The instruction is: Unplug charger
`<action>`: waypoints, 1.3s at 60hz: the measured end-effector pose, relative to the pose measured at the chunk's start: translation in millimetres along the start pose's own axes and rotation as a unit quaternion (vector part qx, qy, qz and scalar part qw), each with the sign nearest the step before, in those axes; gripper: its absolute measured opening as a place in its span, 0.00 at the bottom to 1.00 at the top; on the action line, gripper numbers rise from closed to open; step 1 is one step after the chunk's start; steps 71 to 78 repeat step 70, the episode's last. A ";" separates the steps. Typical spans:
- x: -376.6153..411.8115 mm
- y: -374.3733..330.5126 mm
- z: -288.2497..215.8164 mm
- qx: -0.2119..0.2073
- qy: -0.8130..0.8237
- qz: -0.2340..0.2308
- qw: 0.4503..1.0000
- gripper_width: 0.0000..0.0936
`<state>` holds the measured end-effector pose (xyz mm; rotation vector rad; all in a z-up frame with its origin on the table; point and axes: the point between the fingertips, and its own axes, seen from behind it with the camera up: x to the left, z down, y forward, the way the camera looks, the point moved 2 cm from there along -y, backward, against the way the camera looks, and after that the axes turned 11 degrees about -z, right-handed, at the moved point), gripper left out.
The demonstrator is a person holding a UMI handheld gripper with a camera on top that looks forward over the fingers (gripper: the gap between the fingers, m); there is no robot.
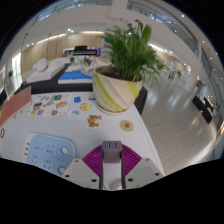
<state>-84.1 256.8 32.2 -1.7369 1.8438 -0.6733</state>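
Note:
My gripper [111,151] is shut on a small charger [111,163]. The charger has a white body and a grey end that points forward, and it sits squeezed between the two magenta pads [94,160]. It is held above the white table [165,135] and touches nothing else. No cable or socket shows at its grey end. A pale blue flat panel with small marks [48,153], possibly a power strip, lies on the table just left of the fingers.
A leafy plant in a yellow-and-white pot [117,90] stands ahead, beyond the fingers. Several small picture cards [60,104] lie on the table to its left, and a small round disc [126,126] lies nearer. A large bright hall opens behind.

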 end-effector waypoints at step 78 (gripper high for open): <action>150.2 -414.8 92.4 -0.033 0.037 -0.014 0.999 0.91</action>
